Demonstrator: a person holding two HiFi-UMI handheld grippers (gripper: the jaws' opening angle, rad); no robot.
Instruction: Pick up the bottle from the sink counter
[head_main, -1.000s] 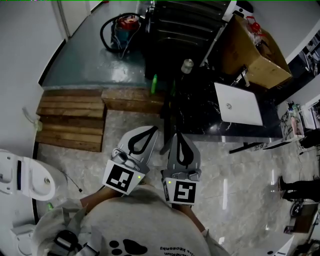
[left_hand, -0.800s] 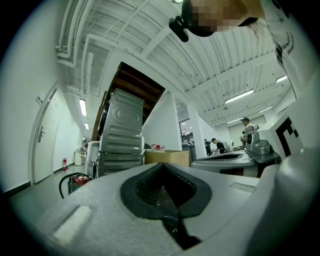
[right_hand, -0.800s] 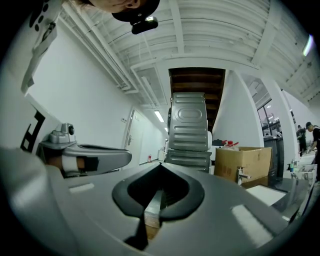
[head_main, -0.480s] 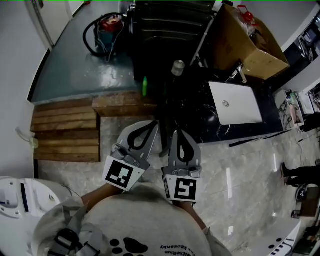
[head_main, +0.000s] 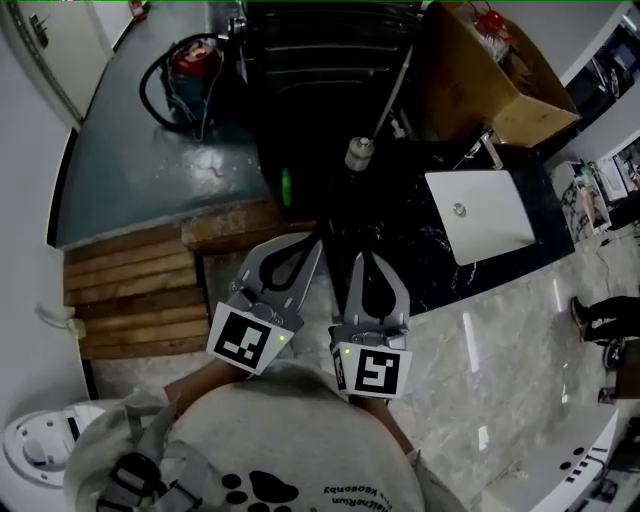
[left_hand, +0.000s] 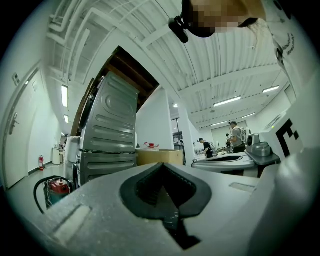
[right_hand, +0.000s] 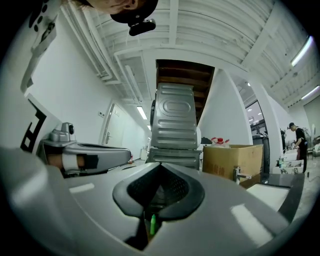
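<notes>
A clear bottle with a pale cap (head_main: 358, 153) stands on the black sink counter (head_main: 440, 265), left of the white basin (head_main: 478, 212). A small green bottle (head_main: 286, 186) stands at the counter's left end; it shows as a green sliver (right_hand: 152, 223) through the gap under the right jaws. My left gripper (head_main: 318, 240) and right gripper (head_main: 358, 258) are held side by side, level, pointing at the counter's near edge, well short of the clear bottle. Both are shut with nothing between the jaws (left_hand: 161, 165) (right_hand: 160, 164). The clear bottle is hidden in both gripper views.
A cardboard box (head_main: 490, 75) sits behind the basin by a tap (head_main: 487, 150). A tall grey appliance (right_hand: 173, 130) stands beyond the counter. A red machine with a black hose (head_main: 185, 65) is far left, wooden pallets (head_main: 140, 290) and a toilet (head_main: 40, 445) near left. People stand at right (left_hand: 235, 137).
Both grippers have moved forward together toward the counter, still shut. The counter and bottle now lie closer, and the toilet has slid to the lower left corner.
</notes>
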